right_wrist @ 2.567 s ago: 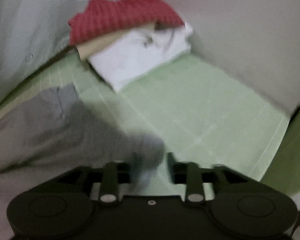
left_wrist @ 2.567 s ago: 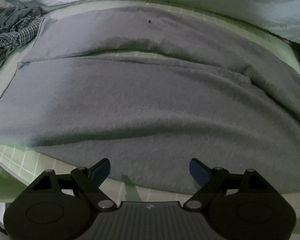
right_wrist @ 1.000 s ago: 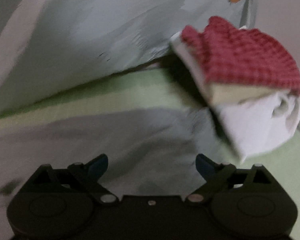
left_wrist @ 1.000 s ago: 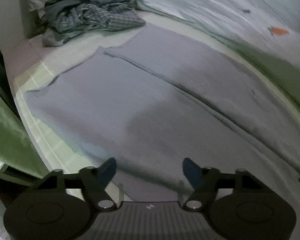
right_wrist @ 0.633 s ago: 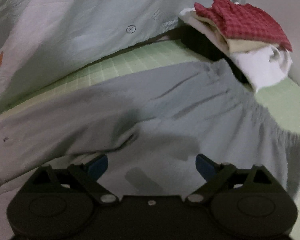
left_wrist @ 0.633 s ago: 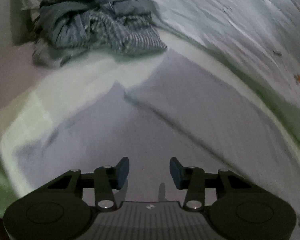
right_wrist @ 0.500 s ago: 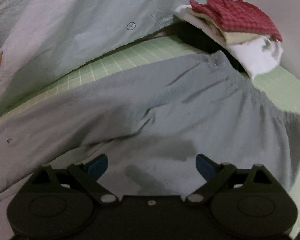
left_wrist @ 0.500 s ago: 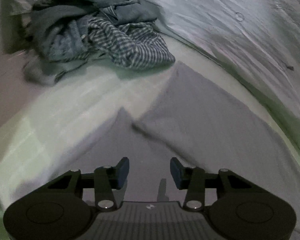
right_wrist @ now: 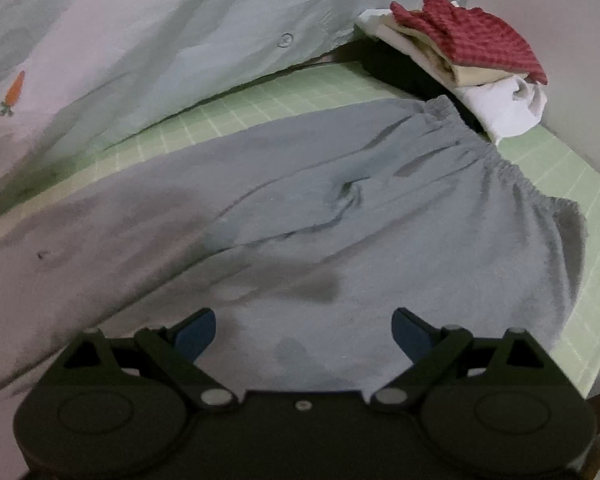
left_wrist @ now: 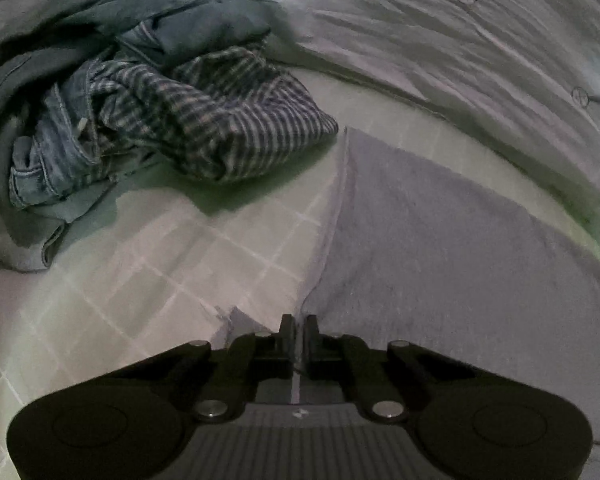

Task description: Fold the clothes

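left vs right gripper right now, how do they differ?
The left gripper is shut on the grey pants at a leg hem; the right gripper is wide open, gripping nothing. Left faces the rumpled clothes heap; right faces the folded stack. Both sit low over the same pants.

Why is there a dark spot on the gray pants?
The gray pants carry a small dark speck on one leg, maybe a stain or hole; too small to tell. Darker patches near the right gripper look like shadow.

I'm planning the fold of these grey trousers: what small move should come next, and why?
Probably lift the left gripper and carry the leg hem toward the waistband: it is shut on the grey trousers, which lie flat, while the right gripper hovers open.
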Motion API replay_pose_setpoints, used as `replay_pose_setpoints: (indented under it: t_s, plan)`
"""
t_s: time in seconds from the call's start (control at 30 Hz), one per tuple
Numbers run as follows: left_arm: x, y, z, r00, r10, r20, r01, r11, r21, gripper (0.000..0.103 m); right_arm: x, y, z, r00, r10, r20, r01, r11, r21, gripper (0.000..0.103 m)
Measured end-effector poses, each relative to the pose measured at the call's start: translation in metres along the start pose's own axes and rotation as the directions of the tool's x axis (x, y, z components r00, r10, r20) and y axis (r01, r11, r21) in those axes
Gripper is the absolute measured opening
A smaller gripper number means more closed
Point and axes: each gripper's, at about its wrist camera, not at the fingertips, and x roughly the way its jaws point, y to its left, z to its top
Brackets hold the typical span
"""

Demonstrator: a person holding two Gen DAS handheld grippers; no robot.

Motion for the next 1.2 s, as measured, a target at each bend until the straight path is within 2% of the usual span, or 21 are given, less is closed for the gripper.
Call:
replay_pose_setpoints:
  t_s: [0.1,0.2,0.3,0.4,0.47,0.53,0.6,0.73,0.87,1.0,1.07,1.2]
  plan:
    - [-0.006,0.012,0.006,0.999,0.012,0.047,-0.011,0.999,-0.036,0.004,0.001,0.005,0.003,1.000,0.005,-0.005,-0.006,1.000,-0.022,0.096]
    - [-0.010,0.020,0.012,0.995,0.062,0.080,-0.058,0.997,-0.044,0.004,0.002,0.001,0.006,1.000,0.019,0.000,-0.019,1.000,-0.019,0.096]
    - [-0.011,0.027,0.014,0.992,0.107,0.070,-0.102,0.992,-0.069,0.005,0.005,-0.008,0.008,0.999,0.032,0.002,-0.032,0.999,-0.001,0.095]
    - [-0.018,0.028,0.010,0.990,0.134,0.041,-0.130,0.987,-0.095,0.011,0.009,-0.020,0.011,0.999,0.052,-0.001,-0.052,0.998,0.020,0.096]
    - [-0.031,0.025,0.005,0.988,0.147,0.055,-0.141,0.985,-0.098,0.024,0.011,-0.029,0.014,0.998,0.068,0.007,-0.068,0.997,0.031,0.096]
    - [-0.047,0.023,-0.001,0.989,0.130,0.077,-0.120,0.985,-0.120,0.046,0.013,-0.040,0.016,0.996,0.083,0.016,-0.083,0.996,0.043,0.098]
    - [-0.063,0.021,-0.009,0.989,0.116,0.092,-0.102,0.985,-0.139,0.053,0.016,-0.053,0.018,0.995,0.099,0.021,-0.100,0.993,0.066,0.099]
    - [-0.092,0.006,-0.035,0.991,0.098,0.087,-0.088,0.989,-0.119,0.067,0.022,-0.083,0.019,0.990,0.140,0.021,-0.142,0.983,0.116,0.100]
    - [-0.111,-0.014,-0.075,0.996,0.081,0.042,-0.077,0.993,-0.094,0.069,0.025,-0.117,0.018,0.987,0.156,0.026,-0.158,0.974,0.164,0.102]
    - [-0.122,-0.030,-0.117,0.998,0.060,-0.024,-0.062,0.990,-0.127,0.069,0.023,-0.159,0.018,0.989,0.138,0.055,-0.147,0.965,0.216,0.102]
    - [-0.126,-0.036,-0.134,0.997,0.054,-0.051,-0.060,0.989,-0.135,0.069,0.021,-0.182,0.020,0.991,0.106,0.077,-0.122,0.962,0.243,0.102]
    - [-0.132,-0.050,-0.158,0.995,0.047,-0.090,-0.057,0.993,-0.108,0.069,0.027,-0.223,0.020,0.998,0.027,0.064,-0.043,0.963,0.265,0.102]
